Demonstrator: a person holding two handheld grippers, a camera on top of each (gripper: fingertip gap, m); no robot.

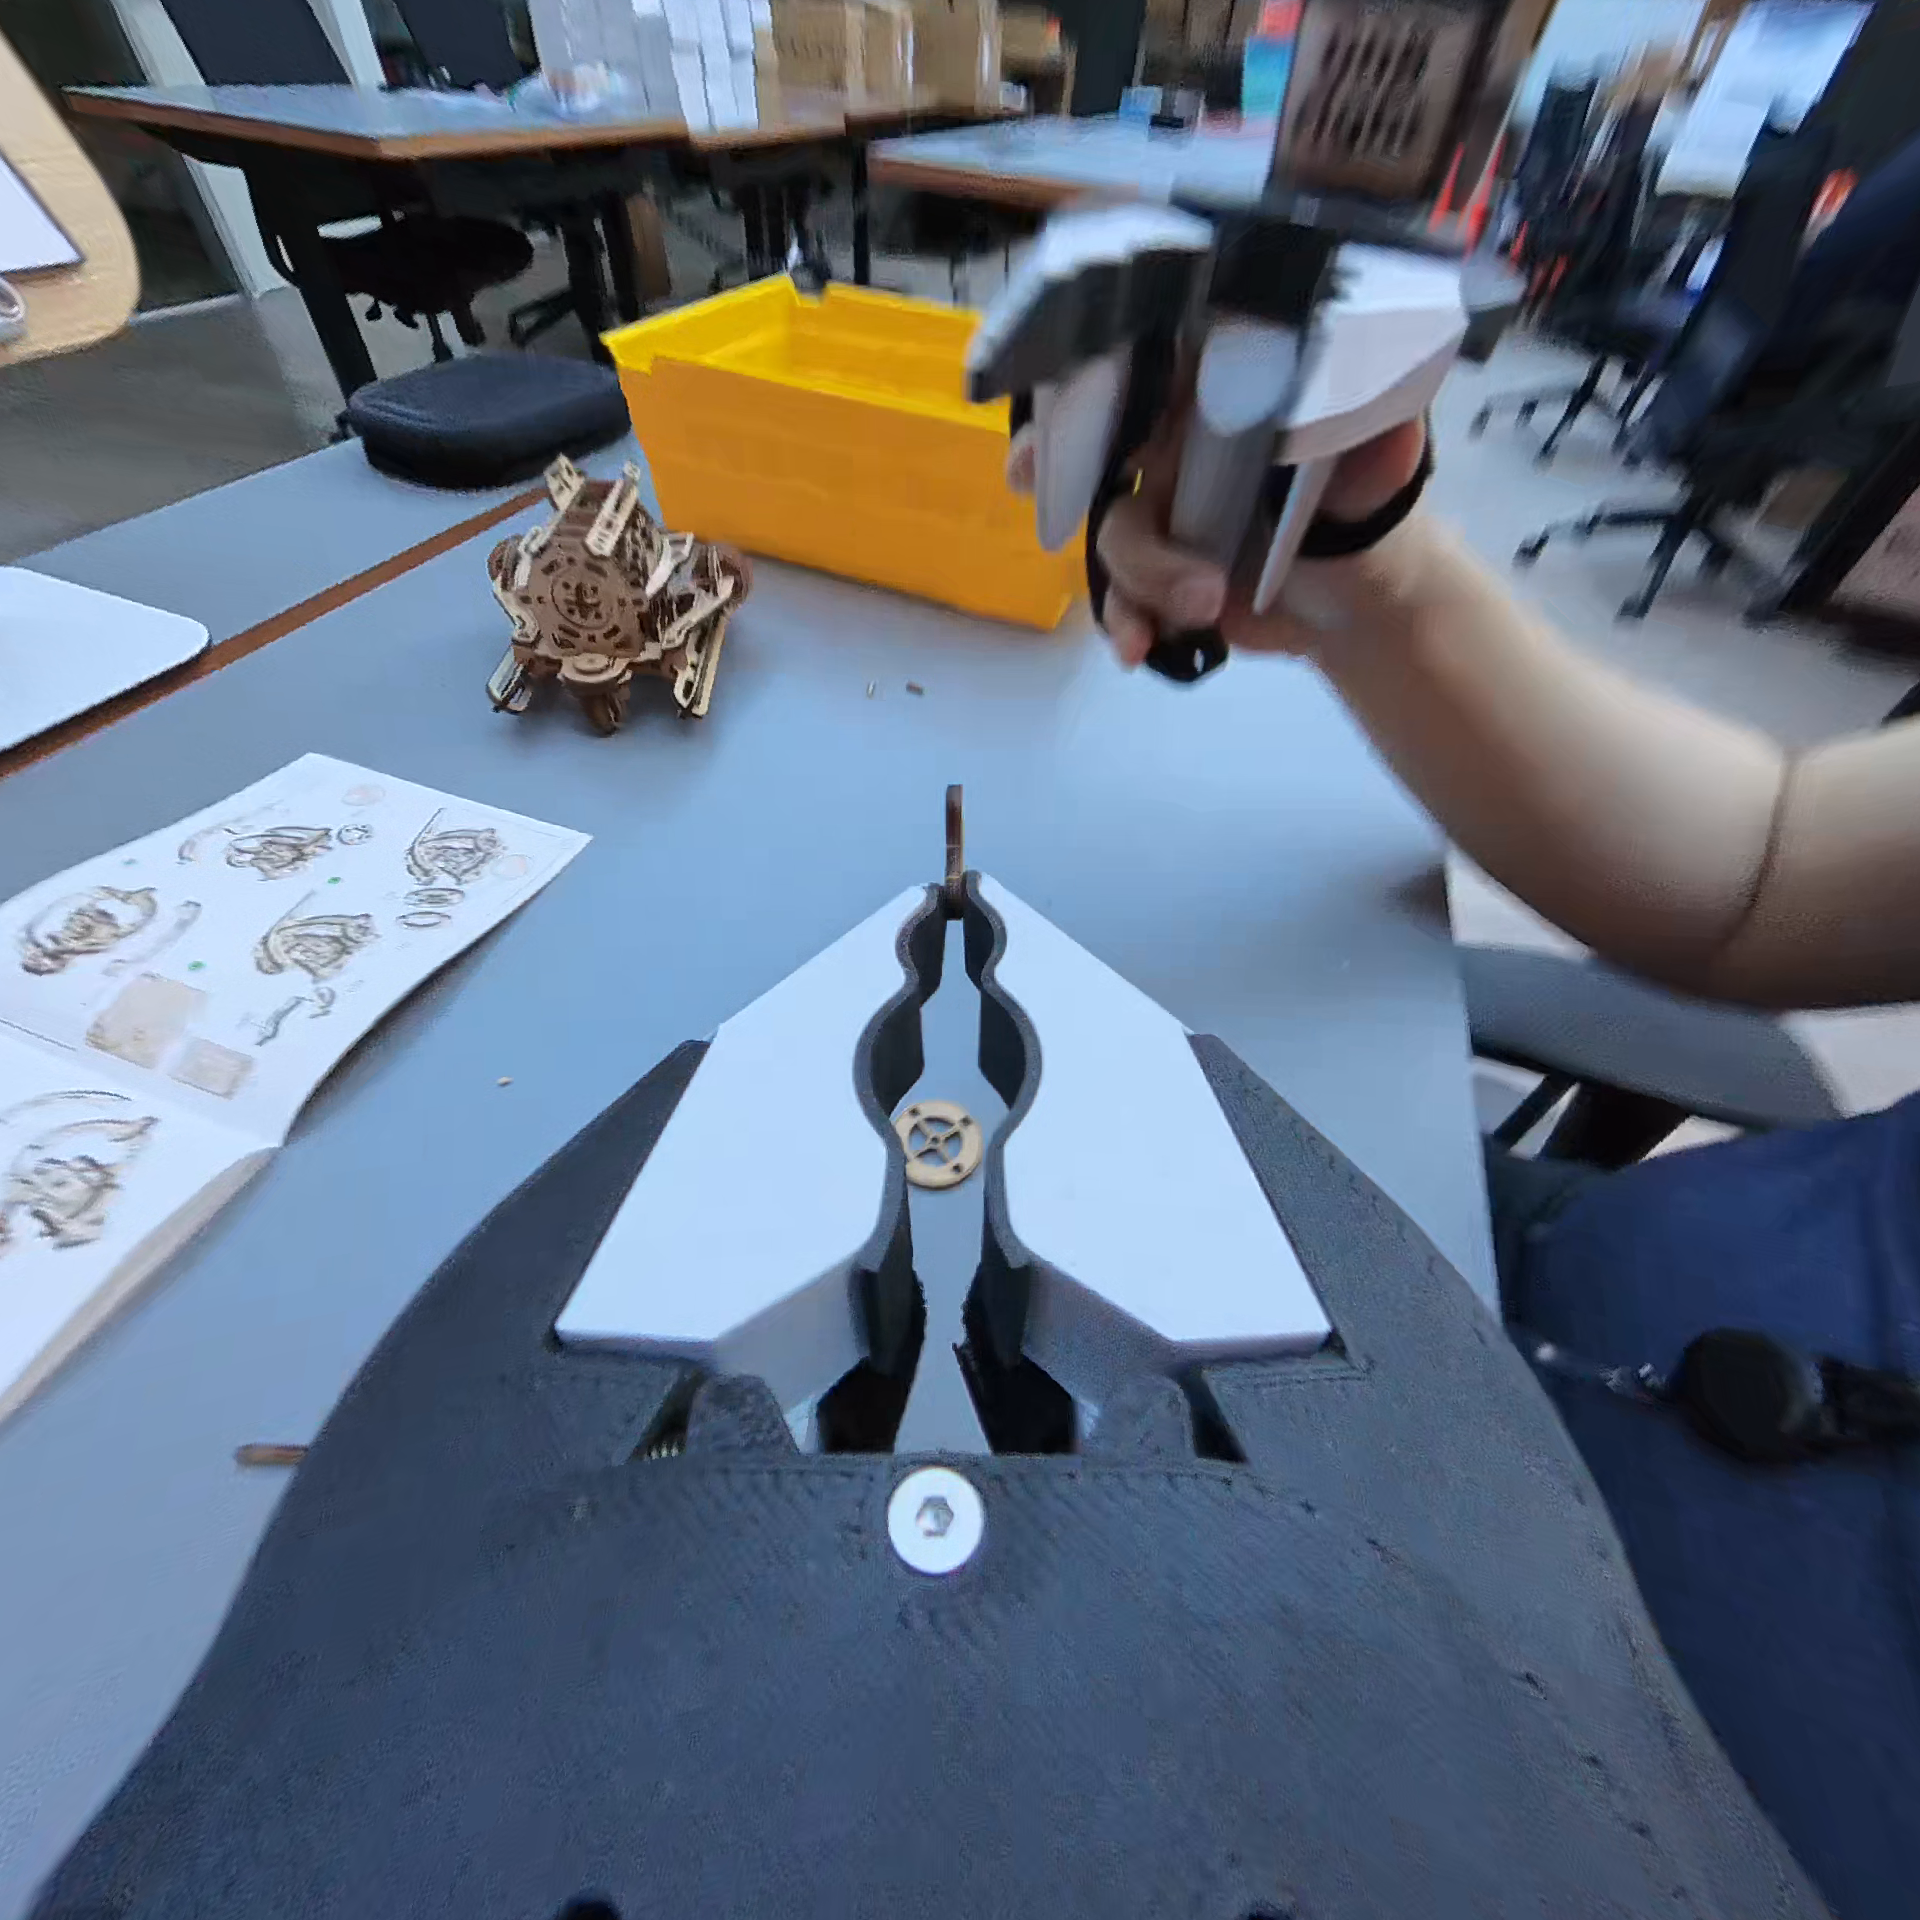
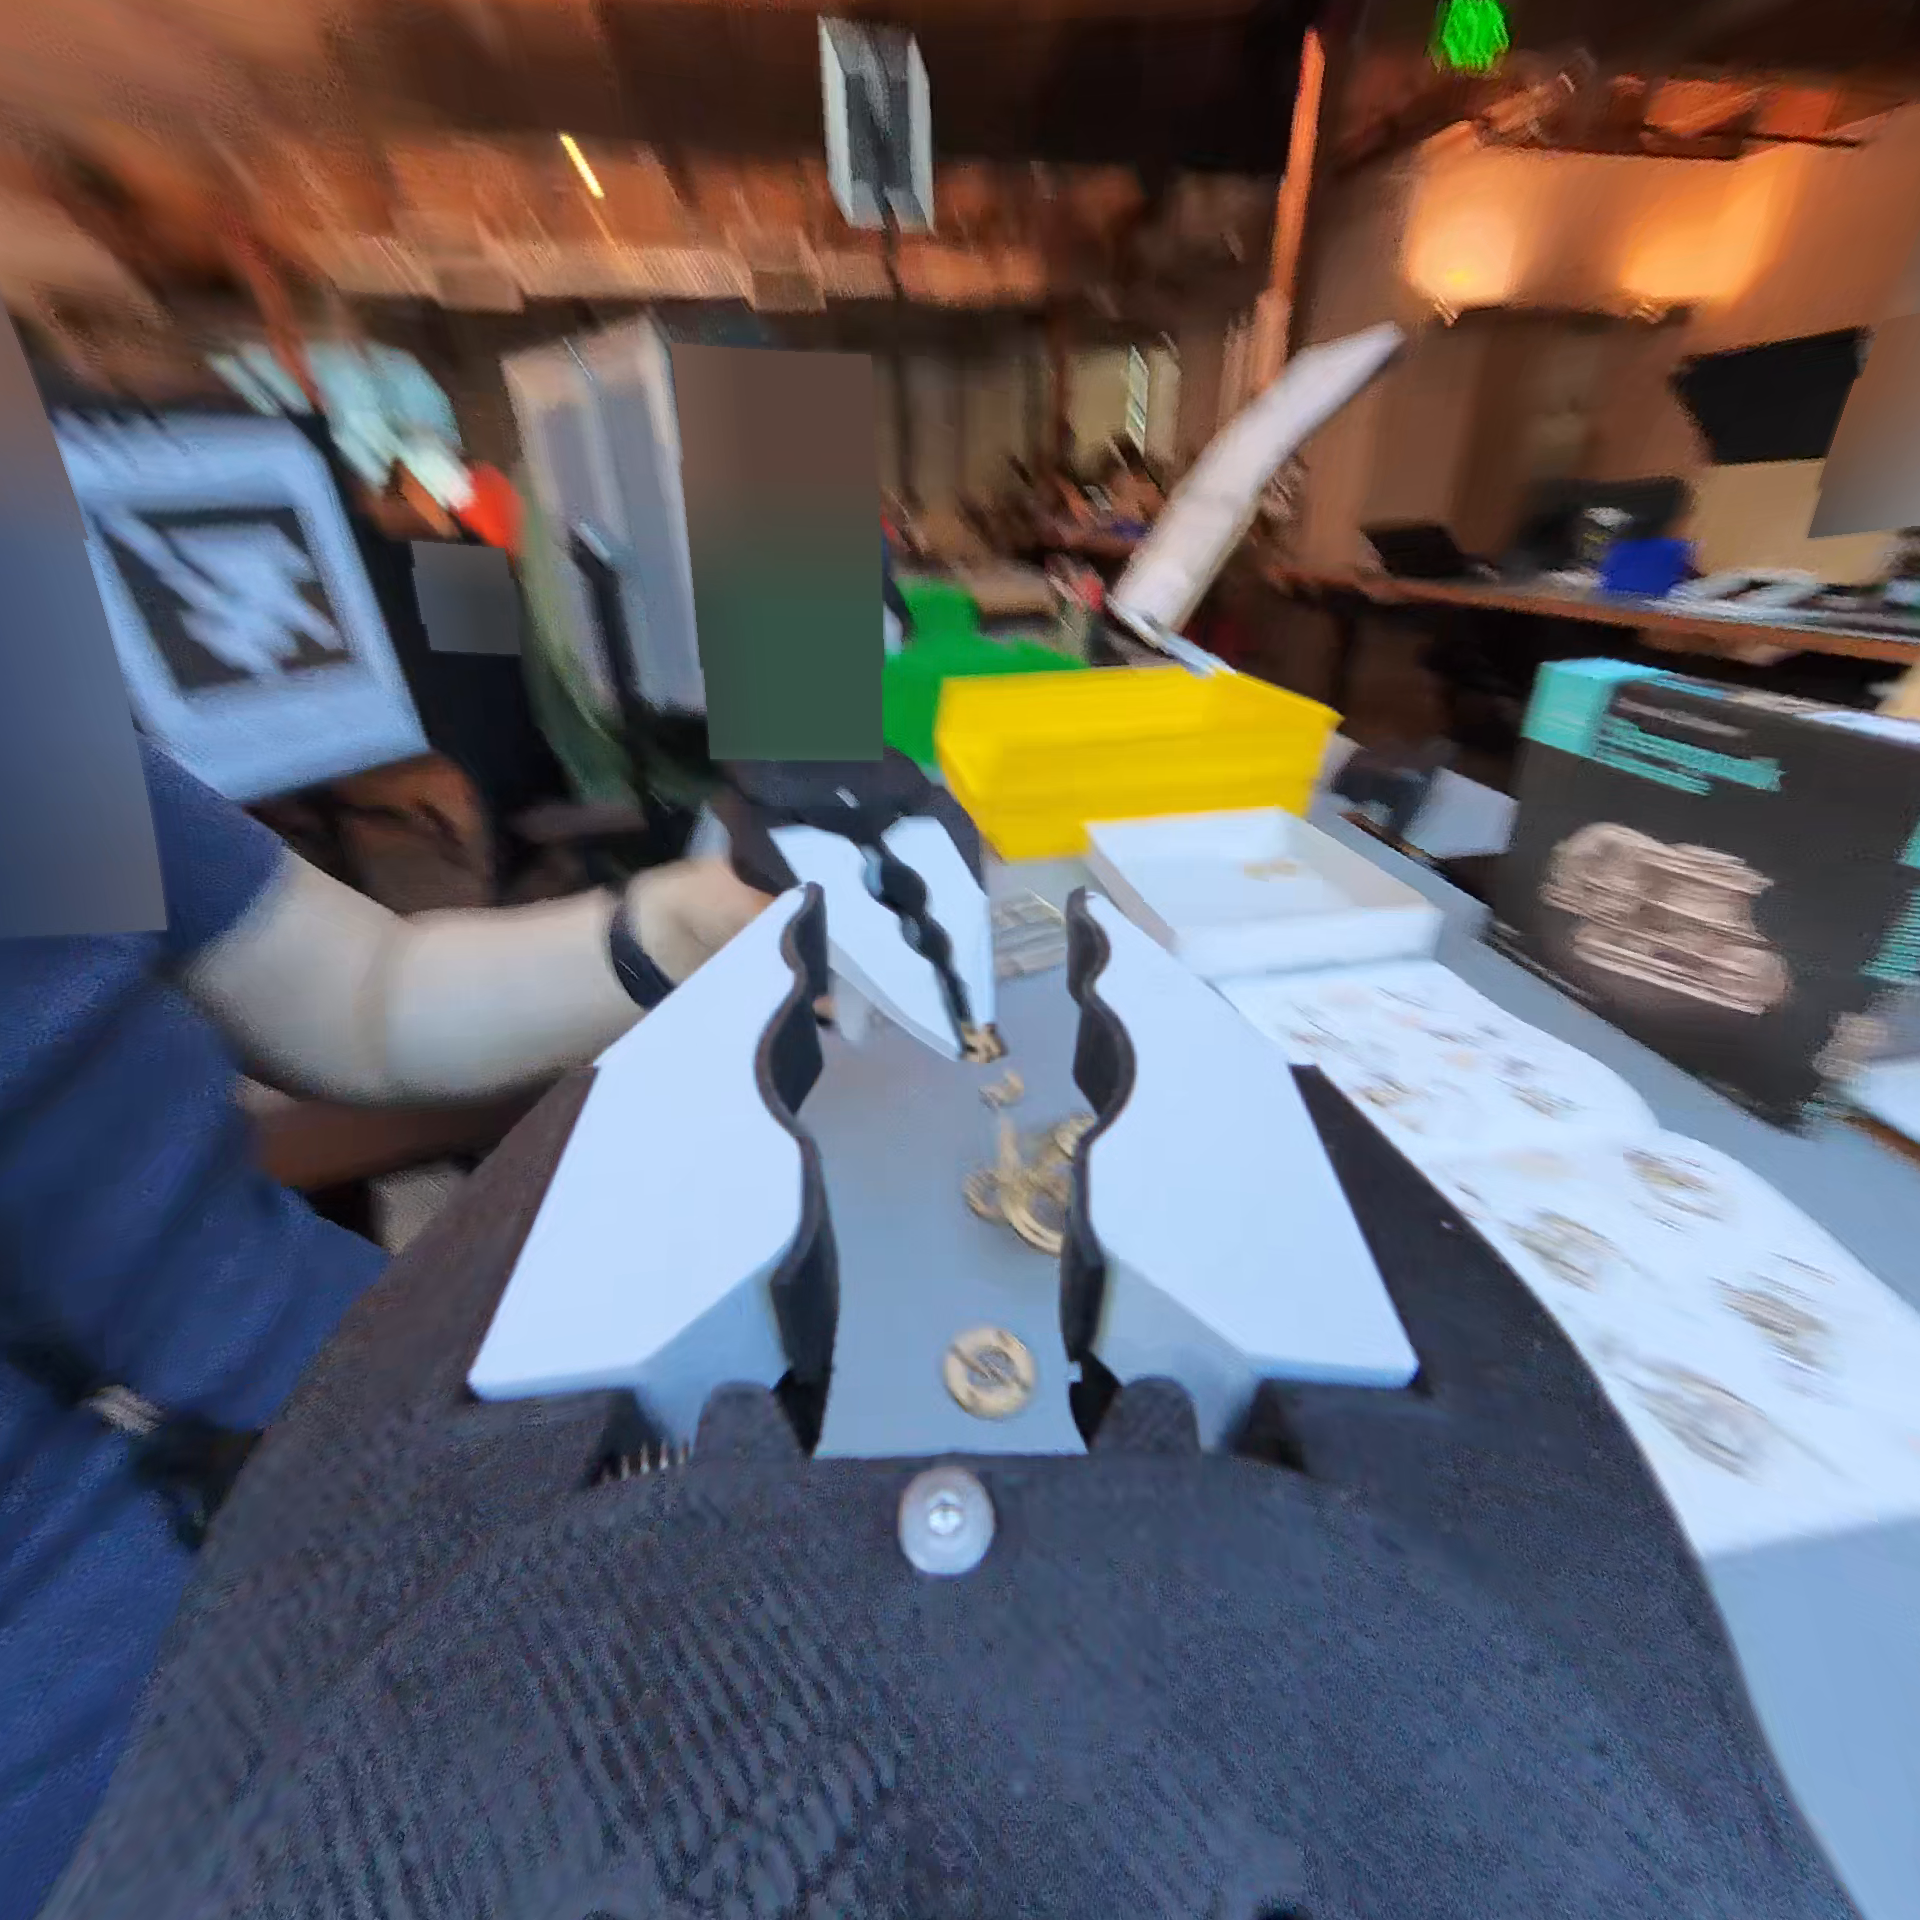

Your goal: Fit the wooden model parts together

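We note the grey table (image 1: 1143, 748) as the largest item, bearing a stack of yellow bins (image 1: 831, 457), a dark printed box (image 2: 1714, 883) and a shallow white tray (image 2: 1257, 894). An open instruction booklet (image 1: 239, 935) lies to the left gripper's left; its pages carry line diagrams, and we record no wording from it or from the box. The part-built wooden model (image 1: 608, 597) stands near the bins, untouched. The right gripper (image 2: 945, 1049) is held above the table with its jaws parted and nothing between them; its view is blurred. The left gripper (image 1: 954, 896) is clenched at its tips on a small thin wooden piece (image 1: 953, 831), held edge-on and upright over the table. A spoked wooden ring (image 1: 938, 1143) lies flat on the table beneath the left gripper, and further loose parts (image 2: 1023, 1184) lie close by it. We judge the step to be presenting the held piece for mating; the next move calls for the right gripper to descend, take a partner part, and align it carefully.
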